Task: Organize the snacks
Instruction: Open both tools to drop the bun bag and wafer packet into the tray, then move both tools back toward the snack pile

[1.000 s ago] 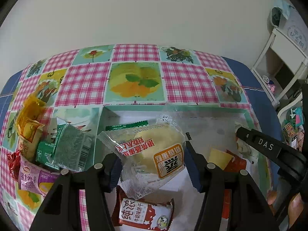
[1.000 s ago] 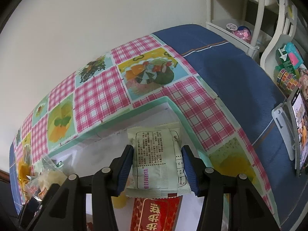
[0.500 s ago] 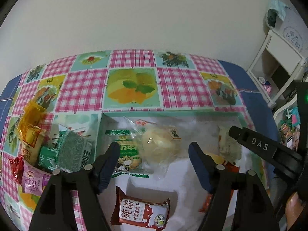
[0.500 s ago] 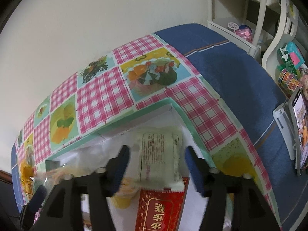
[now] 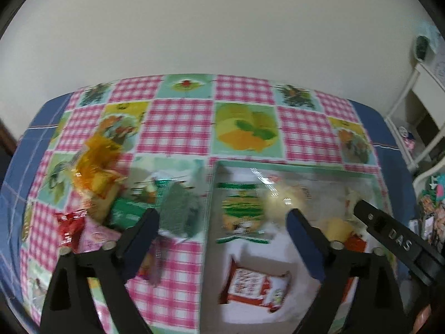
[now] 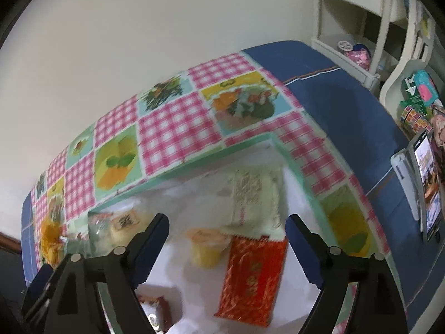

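A shallow tray with a green rim [image 5: 292,164] [image 6: 200,164] lies on the checked tablecloth. In it are a bun in clear wrap [image 5: 283,200], a green-striped packet [image 5: 242,211], a red-and-white packet [image 5: 256,284], a pale green packet [image 6: 256,194], a red packet [image 6: 253,275] and a yellow jelly cup [image 6: 207,247]. My left gripper [image 5: 222,217] hovers over the tray's left rim, jaws opening, nothing pressed between them. My right gripper [image 6: 228,220] hangs above the jelly cup and pale packet, jaws opening and empty. One of its fingers [image 5: 389,231] shows in the left wrist view.
Loose snacks are heaped left of the tray: an orange-yellow wrapper [image 5: 94,164], a green packet [image 5: 178,211], a red wrapper [image 5: 69,222] and a pink packet [image 5: 94,236]. A phone on a stand [image 6: 425,189] sits on the blue cloth at right, with white shelving [image 6: 361,41] behind.
The left gripper let go of the bun, the right one let go of the pale green packet; both packets now lie in the tray. Both jaws widened and both grippers lifted away.
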{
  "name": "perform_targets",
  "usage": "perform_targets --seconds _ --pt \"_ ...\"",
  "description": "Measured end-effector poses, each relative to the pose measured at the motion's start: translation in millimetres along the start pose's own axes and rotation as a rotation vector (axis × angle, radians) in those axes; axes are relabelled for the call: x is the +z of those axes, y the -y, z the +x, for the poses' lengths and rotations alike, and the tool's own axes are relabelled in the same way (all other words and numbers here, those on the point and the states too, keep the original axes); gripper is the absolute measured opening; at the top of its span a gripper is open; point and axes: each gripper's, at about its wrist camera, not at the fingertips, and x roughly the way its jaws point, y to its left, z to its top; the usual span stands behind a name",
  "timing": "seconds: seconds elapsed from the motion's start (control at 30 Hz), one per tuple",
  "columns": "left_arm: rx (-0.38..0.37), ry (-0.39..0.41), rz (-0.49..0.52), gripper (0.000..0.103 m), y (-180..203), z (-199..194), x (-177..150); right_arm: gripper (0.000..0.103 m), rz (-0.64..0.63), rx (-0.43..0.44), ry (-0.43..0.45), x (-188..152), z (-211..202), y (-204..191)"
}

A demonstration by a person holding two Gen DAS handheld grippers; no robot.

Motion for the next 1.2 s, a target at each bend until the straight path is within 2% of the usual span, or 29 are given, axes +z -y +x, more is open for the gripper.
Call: perform_targets --seconds 0.13,0.37,0.8,1.2 --pt "0.044 0.001 -0.036 0.097 -21 -2 -2 0.095 -0.027 -0.008 -0.013 -12 -2 -12" --pt "0.078 -0.016 -0.093 0.098 -55 -6 -9 0.102 -0.081 -0.02 -0.01 -30 -11 -28" --pt "0.139 -0.045 -0.126 0.098 -95 -20 -26 0.103 -0.167 0.026 -0.009 -68 -32 -71" --pt "0.163 -0.073 -0.213 0.098 -136 -39 -50 0.103 -0.234 0.129 -0.038 -105 -52 -108"
